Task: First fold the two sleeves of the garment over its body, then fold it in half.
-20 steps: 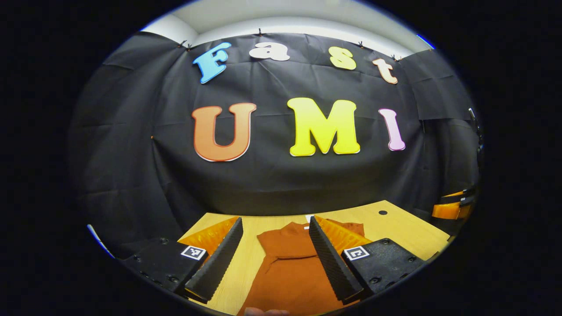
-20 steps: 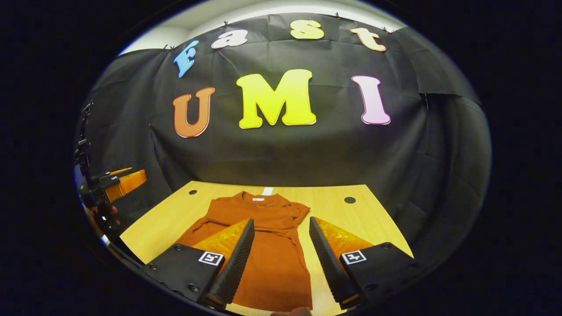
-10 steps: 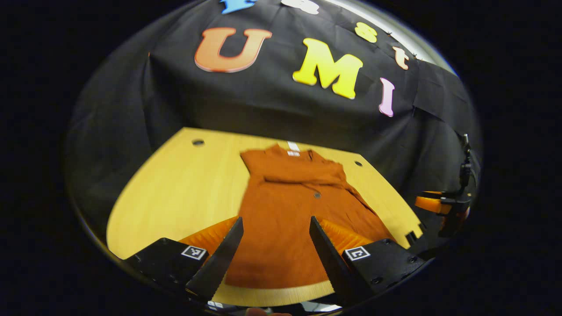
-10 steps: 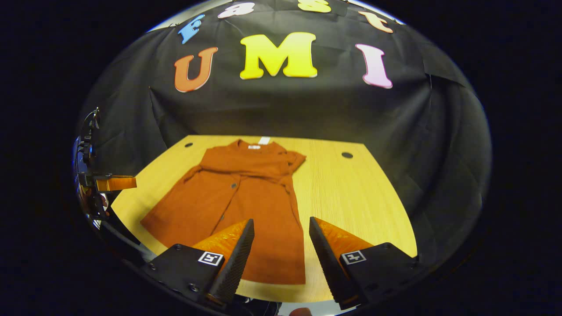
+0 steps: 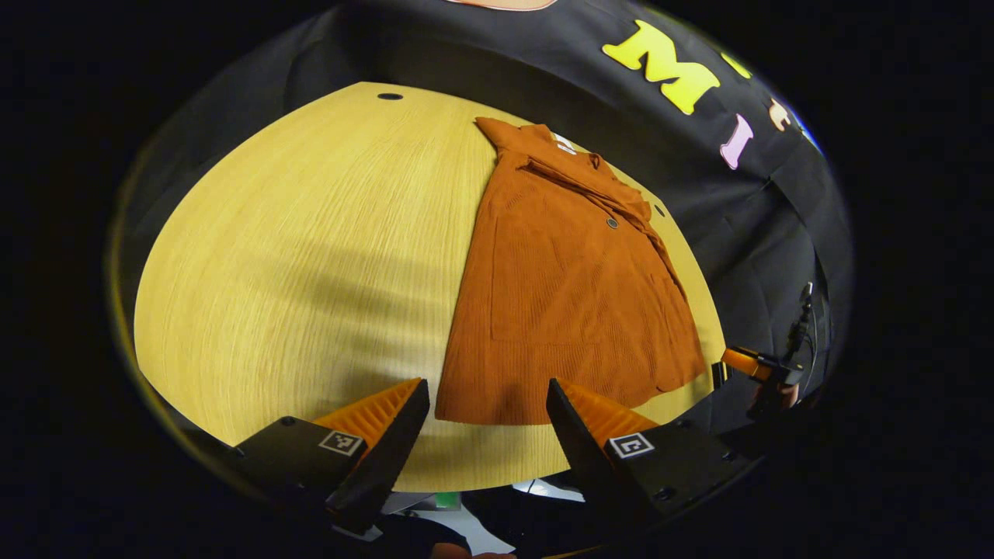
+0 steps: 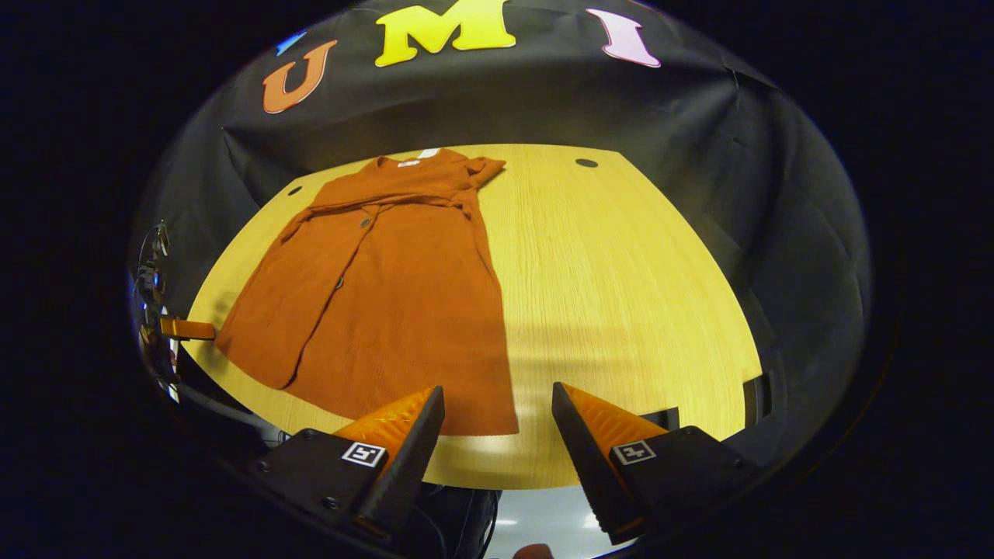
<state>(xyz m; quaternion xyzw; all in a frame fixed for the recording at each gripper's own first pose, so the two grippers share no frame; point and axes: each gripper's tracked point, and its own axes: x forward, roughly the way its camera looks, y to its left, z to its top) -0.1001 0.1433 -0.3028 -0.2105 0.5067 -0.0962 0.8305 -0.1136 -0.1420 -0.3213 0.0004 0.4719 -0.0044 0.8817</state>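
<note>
Rust-orange knit, the garment [image 5: 571,287] lies flat on the pale wooden table [image 5: 311,256], collar at the far end by the black cloth wall and hem at the near edge. Its long axis runs from about 6 o'clock up to 12 o'clock in both views. Both sleeves appear to be folded across the chest already, as a band of cloth [image 6: 388,203] crosses the body just below the collar, so I judge the halving fold to be the step in hand.

In the left gripper view, the left gripper [image 5: 486,427] hovers off the near table edge with jaws wide apart and nothing between them. The hem's corner on that side sits just ahead, at about 12 o'clock, between the fingers' lines. The right gripper [image 6: 497,435], seen in the right gripper view, is likewise spread wide and empty. The hem's other corner [image 6: 497,423] lies just ahead at about 11 o'clock.

Each gripper is nearest to its own hem corner, and neither touches the cloth. The coming move likely calls for both to pinch the hem and carry it along the long axis toward the collar. At about 9 o'clock in the right gripper view the other gripper [image 6: 186,329] shows small at the table's edge.
</note>
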